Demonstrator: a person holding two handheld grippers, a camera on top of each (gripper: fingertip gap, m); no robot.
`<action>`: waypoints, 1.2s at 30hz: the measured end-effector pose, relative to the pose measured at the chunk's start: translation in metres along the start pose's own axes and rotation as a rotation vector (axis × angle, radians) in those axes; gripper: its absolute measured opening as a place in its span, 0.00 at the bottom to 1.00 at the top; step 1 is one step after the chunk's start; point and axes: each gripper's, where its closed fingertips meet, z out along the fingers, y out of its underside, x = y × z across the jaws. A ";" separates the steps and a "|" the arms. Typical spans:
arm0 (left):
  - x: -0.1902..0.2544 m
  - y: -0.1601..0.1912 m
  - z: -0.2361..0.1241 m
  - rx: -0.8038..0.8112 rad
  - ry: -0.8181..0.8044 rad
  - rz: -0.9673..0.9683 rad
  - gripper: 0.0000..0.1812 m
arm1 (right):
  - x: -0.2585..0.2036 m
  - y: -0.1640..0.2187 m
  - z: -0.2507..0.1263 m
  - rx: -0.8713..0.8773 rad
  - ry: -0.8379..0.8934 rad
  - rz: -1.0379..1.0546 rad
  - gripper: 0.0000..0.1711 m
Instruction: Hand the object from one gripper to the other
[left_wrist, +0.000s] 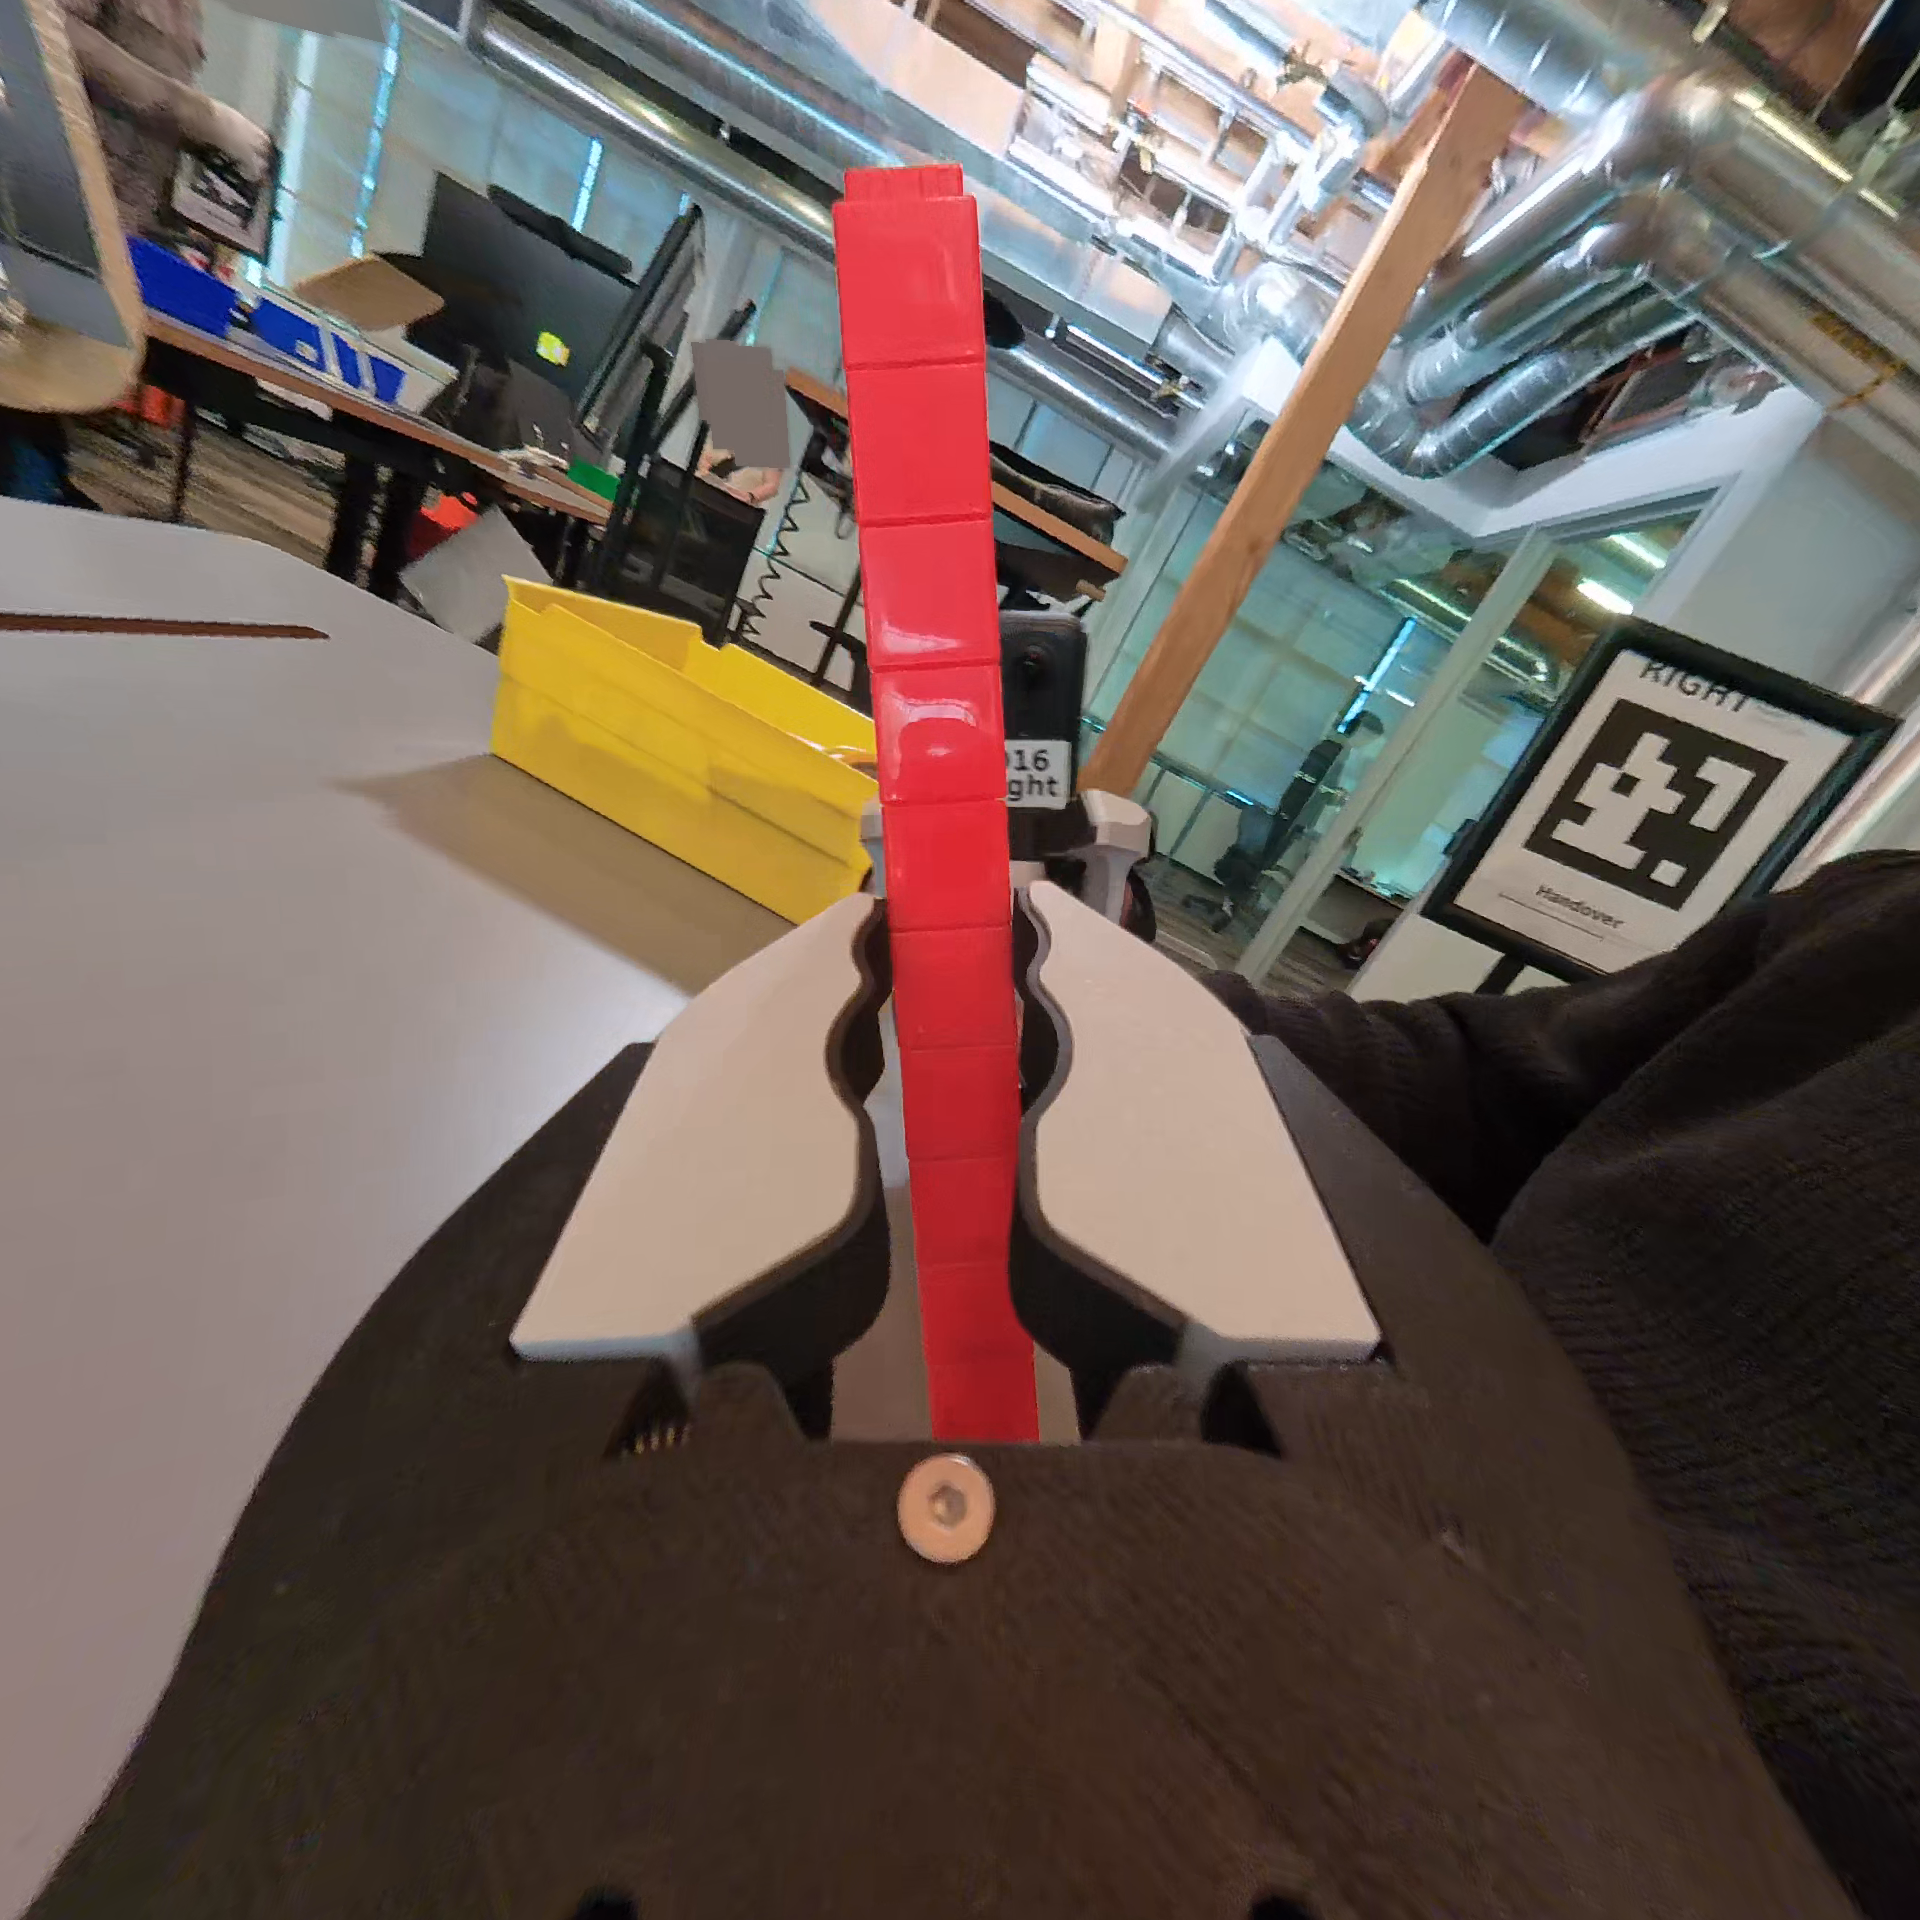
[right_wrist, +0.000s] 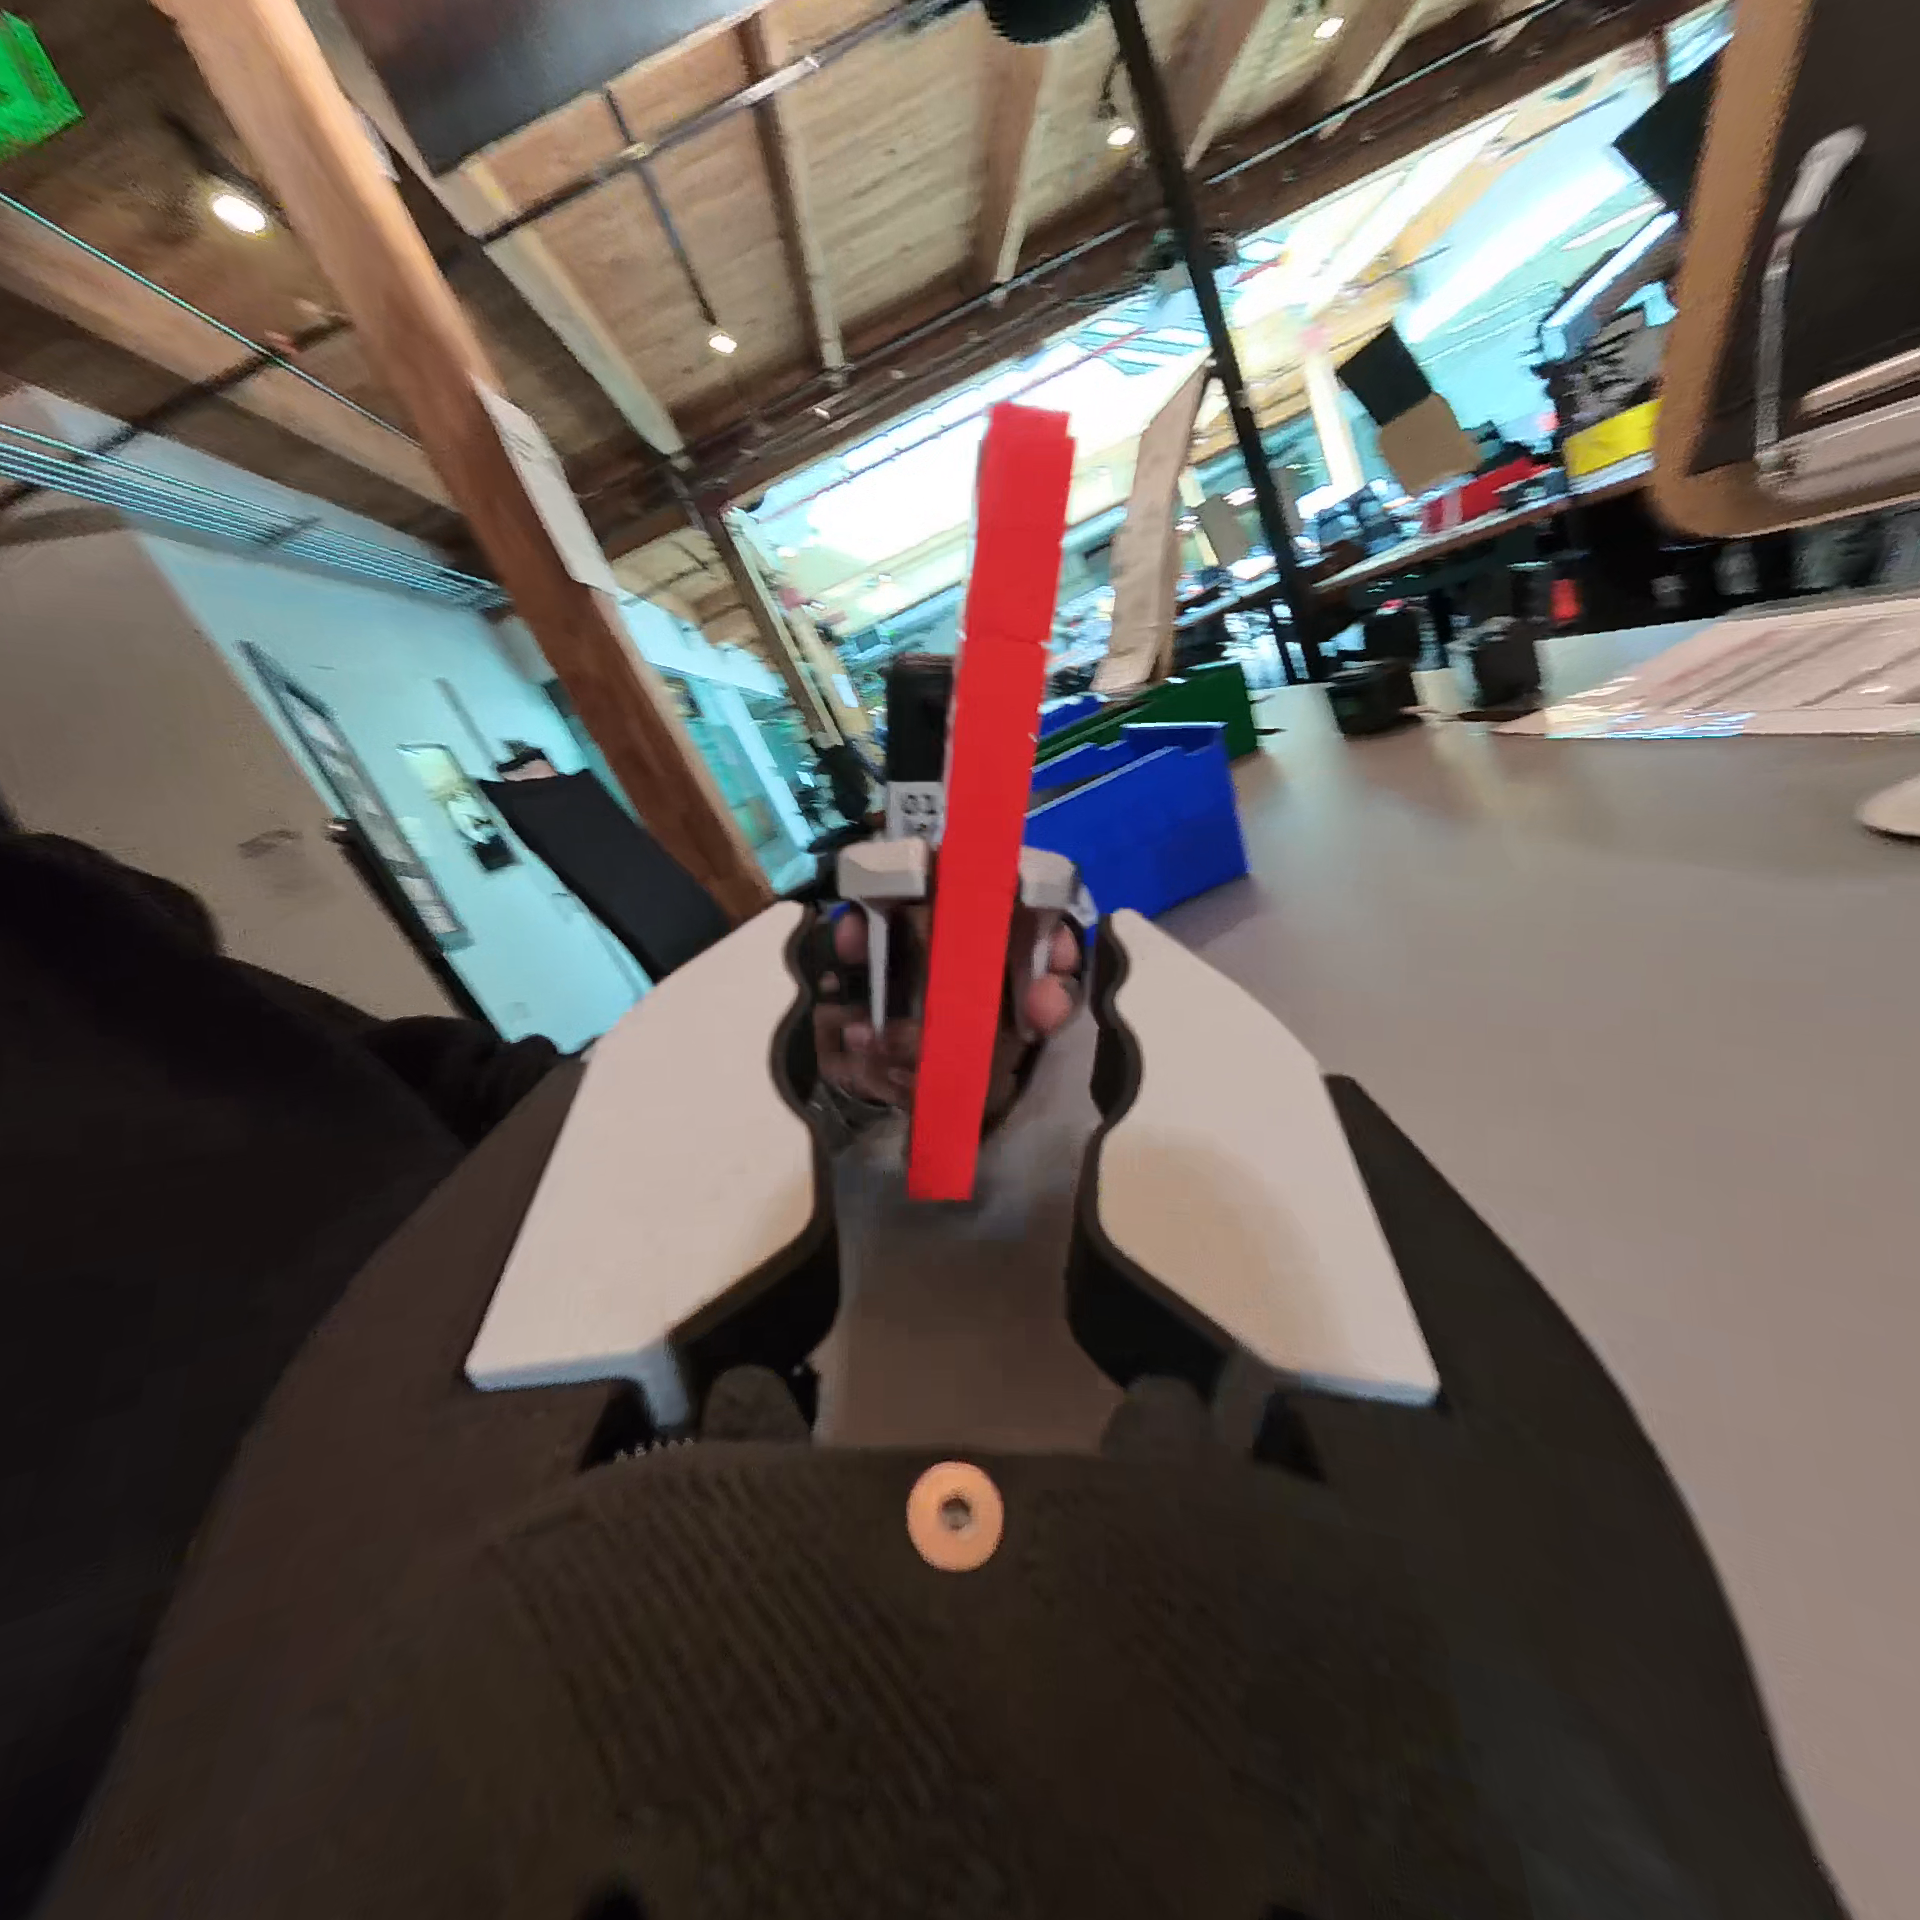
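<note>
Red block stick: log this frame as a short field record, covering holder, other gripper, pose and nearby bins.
object: red block stick, many segments
holder: left gripper, fingers closed on its lower part
other gripper: right gripper, open, fingers on either side of the stick, not touching
pose: near upright, slightly tilted
bins: yellow bin, blue bin, both on the grey table

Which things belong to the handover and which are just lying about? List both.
Job: red block bar; left gripper, shut on it; right gripper, open around it.
Lying about: yellow bin; blue bin; green bin; marker sign.
</note>
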 end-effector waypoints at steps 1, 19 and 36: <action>0.002 0.005 0.002 -0.015 0.018 -0.017 0.13 | -0.004 -0.001 0.003 0.013 -0.035 0.028 0.30; 0.020 0.083 0.034 -0.338 0.133 -0.123 0.13 | 0.007 -0.009 -0.018 0.071 0.037 0.155 0.13; 0.003 0.081 0.030 -0.348 0.015 -0.062 0.28 | 0.033 -0.031 -0.053 0.221 0.120 0.337 0.12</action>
